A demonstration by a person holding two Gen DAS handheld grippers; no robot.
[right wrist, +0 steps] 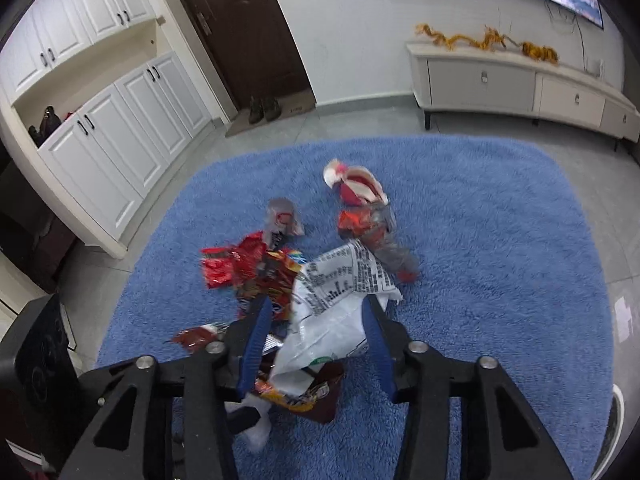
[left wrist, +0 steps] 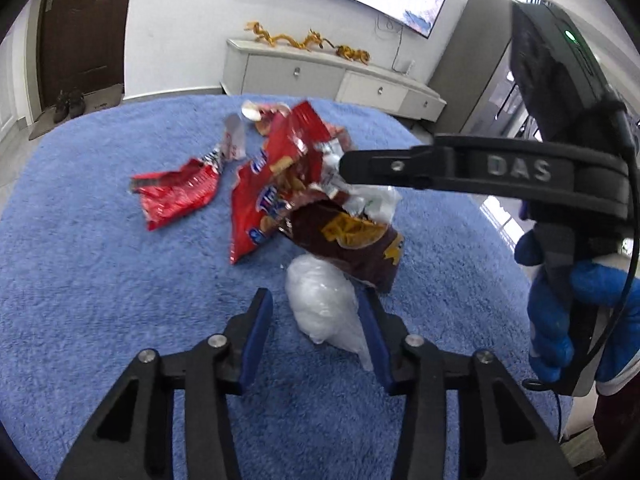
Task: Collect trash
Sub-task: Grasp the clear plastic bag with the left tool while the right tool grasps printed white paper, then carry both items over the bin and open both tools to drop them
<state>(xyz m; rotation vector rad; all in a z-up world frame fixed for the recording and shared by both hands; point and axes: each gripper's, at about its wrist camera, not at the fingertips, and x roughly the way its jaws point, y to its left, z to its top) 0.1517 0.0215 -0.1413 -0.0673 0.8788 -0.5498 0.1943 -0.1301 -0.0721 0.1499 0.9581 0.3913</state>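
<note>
Snack wrappers lie on a blue rug (left wrist: pixel 100 280). My right gripper (right wrist: pixel 316 320) has its jaws wide apart around a bunch of wrappers: a white printed bag (right wrist: pixel 332 300), a red bag (left wrist: pixel 272 184) and a brown bag (left wrist: pixel 352 240). Whether they are gripped or loose I cannot tell. It enters the left wrist view from the right (left wrist: pixel 348 166), above the pile. My left gripper (left wrist: pixel 316 312) is open over the rug, with a clear plastic bag (left wrist: pixel 320 308) between its fingers. A red wrapper (left wrist: pixel 176 192) lies to the left.
More wrappers lie farther on the rug: a red-and-white one (right wrist: pixel 356 184), an orange-grey one (right wrist: pixel 372 232) and a grey one (right wrist: pixel 282 216). A white TV cabinet (right wrist: pixel 520 80) stands at the far wall. White cupboards (right wrist: pixel 112 120) and a dark door (right wrist: pixel 240 32) are to the left.
</note>
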